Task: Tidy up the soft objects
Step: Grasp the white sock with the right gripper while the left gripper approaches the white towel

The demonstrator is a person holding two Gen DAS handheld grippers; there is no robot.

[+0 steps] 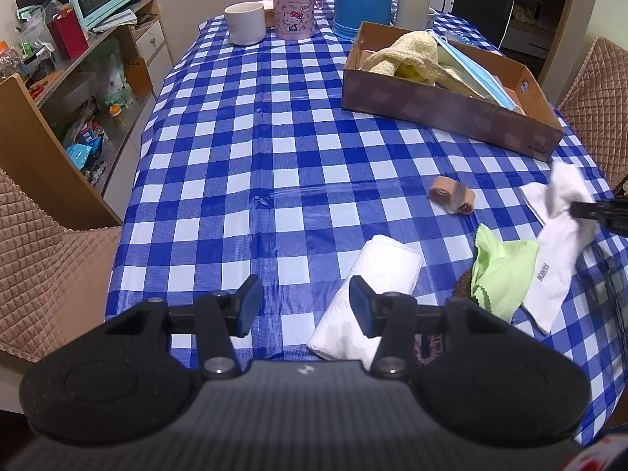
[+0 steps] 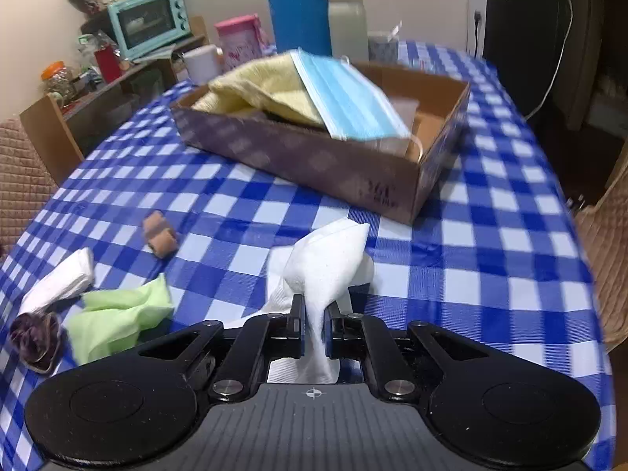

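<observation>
Pinching a white sock (image 2: 325, 267) at lower centre of its view, the right claw (image 2: 313, 324) is clamped on it, likely for the cardboard box (image 2: 314, 165) beyond. The left claw (image 1: 302, 306) hangs half-open and empty just above a rolled white towel (image 1: 376, 274). A green cloth (image 2: 117, 314) and tan roll (image 2: 159, 235) lie left on the checked counter (image 2: 490, 235); nothing blocks the path.

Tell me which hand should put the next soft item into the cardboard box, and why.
Right. Its gripper is already shut on the white sock, with the cardboard box straight ahead. The left gripper hangs open above the rolled white towel, holding nothing.
</observation>
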